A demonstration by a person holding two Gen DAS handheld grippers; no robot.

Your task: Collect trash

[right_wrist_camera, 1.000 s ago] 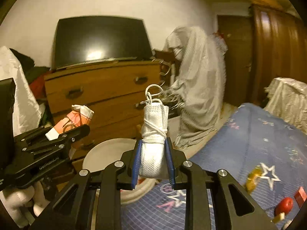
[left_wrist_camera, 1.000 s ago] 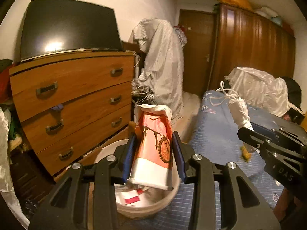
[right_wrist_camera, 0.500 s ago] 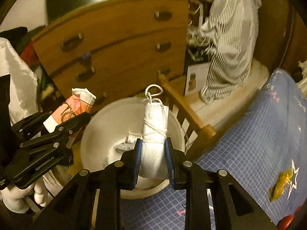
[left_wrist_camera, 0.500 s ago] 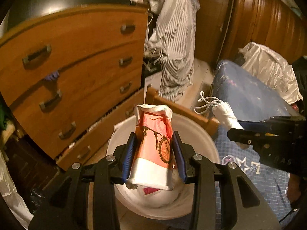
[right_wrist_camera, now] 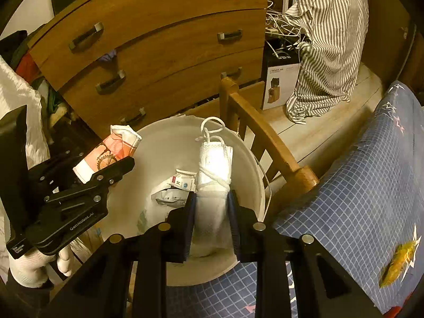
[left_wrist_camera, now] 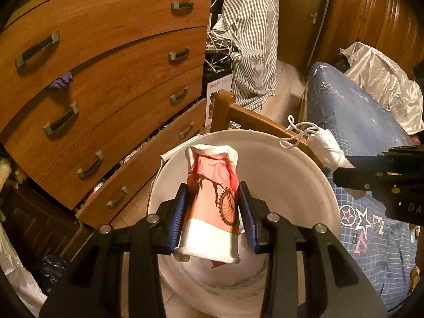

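White plastic forms the bucket (left_wrist_camera: pixel 304 159) that fills the left wrist view; the left gripper (left_wrist_camera: pixel 213 212) pinches a crushed paper cup (left_wrist_camera: pixel 212 204) with a bicycle print directly over its opening. Beyond the bucket stands a wooden chest of drawers (left_wrist_camera: pixel 106 66), its lowest drawer pulled out. To the bucket's right the right gripper (left_wrist_camera: pixel 344 168) clamps a rolled face mask (left_wrist_camera: pixel 326 148) above the rim, beside a blue bedspread (left_wrist_camera: pixel 357 111)

From the right wrist, the right gripper (right_wrist_camera: pixel 211 206) squeezes the face mask (right_wrist_camera: pixel 214 164) over the bucket (right_wrist_camera: pixel 164 143), where crumpled wrappers (right_wrist_camera: pixel 175 188) lie at the bottom. A wooden bed rail (right_wrist_camera: pixel 265 137) touches the bucket's right side, and a yellow wrapper (right_wrist_camera: pixel 397 262) lies on the bedspread (right_wrist_camera: pixel 357 198) well apart from the bucket
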